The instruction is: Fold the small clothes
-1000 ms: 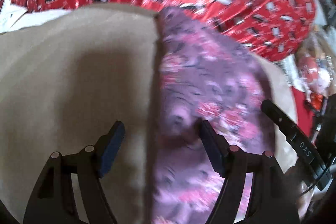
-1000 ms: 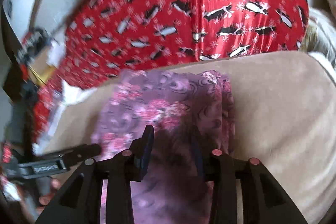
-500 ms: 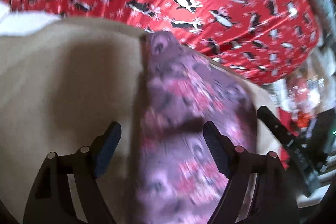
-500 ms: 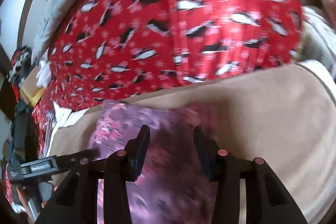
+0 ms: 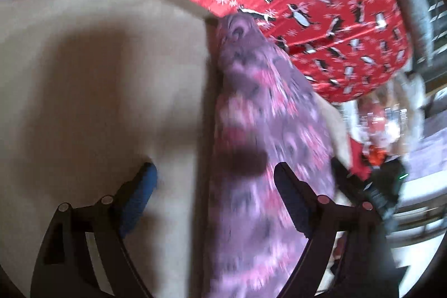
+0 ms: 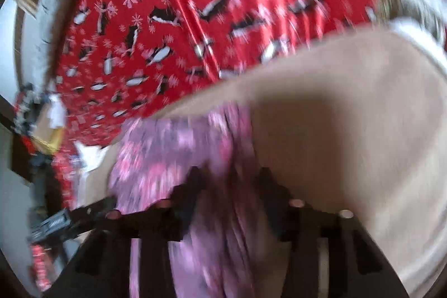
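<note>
Left tongs (image 5: 215, 180): spread wide, gripping nothing. Blue-padded finger (image 5: 139, 197) over bare beige blanket (image 5: 97, 88), other finger (image 5: 290, 203) over the cloth's right part, near its right edge. Cloth's left edge running up between the two fingers. No contact visible from either pad.

Purple floral cloth (image 5: 265, 144): lying as a long narrow strip on the blanket, running from bottom of the left view up to the blanket's far edge, right of centre. Far tip touching or just short of the red penguin-print cover (image 5: 307, 4) behind; blurred, cannot tell which.

Right tongs (image 6: 229, 186): partly open, narrower gap than the left pair. Cloth (image 6: 178, 152) passing through the gap and under both fingers. Heavy motion blur, so cannot tell whether any fabric is pinched; gap looks too wide for a clamp. Bare blanket (image 6: 349, 130) to the right, penguin cover (image 6: 195, 18) above and left.

Other pair also seen from each side: right tongs' dark arm (image 5: 360, 183) at the cloth's right edge in the left view, left tongs' arm (image 6: 67, 222) low left of the cloth in the right view.

Clutter at frame edges, too blurred to identify.
</note>
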Available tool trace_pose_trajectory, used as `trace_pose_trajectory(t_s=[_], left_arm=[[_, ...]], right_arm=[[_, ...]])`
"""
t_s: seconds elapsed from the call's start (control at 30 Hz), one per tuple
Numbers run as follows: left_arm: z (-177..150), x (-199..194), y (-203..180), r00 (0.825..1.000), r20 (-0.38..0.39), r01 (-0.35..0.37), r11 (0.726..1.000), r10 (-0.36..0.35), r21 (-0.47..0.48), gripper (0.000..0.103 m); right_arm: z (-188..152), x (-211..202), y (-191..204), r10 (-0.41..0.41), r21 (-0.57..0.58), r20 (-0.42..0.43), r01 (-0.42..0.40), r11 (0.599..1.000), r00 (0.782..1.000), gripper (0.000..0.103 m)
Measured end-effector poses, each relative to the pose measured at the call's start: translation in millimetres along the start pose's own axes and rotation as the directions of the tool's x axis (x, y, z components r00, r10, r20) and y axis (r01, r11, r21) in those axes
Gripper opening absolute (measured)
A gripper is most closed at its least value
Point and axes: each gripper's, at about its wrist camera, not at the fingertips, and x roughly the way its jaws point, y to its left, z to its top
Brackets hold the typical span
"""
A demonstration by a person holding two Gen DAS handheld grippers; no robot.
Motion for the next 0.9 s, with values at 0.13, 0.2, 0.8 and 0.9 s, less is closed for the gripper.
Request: trace_pose_trajectory(t_s=[0.13, 0.2, 0.8, 0.9], left_arm=[[-22, 0, -4, 0.996, -0.039, 0.077, 0.997, -0.077, 0.006, 0.087], [-27, 6, -13, 0.995, -0.064, 0.08, 0.996, -0.079, 0.027, 0.087], [-49, -33, -55, 0.996, 0.053, -0.08, 0.993, 0.075, 0.09, 0.023], [-60, -61, -53, 0.995, 0.073, -0.07, 0.993, 0.063, 0.095, 0.023]], right_arm=[[-40, -15, -26, 0.144, 0.065, -0.03, -0.141, 0.988, 0.989, 0.048], [-48, -16, -20, 0.193, 0.051, -0.041, -0.191, 0.98, 0.98, 0.052], [-55, -30, 83, -0.053, -0.298, 0.023, 0.058, 0.953, 0.998, 0.026], [-69, -52, 100, -0.061, -0.324, 0.046, 0.073, 0.943, 0.997, 0.026]])
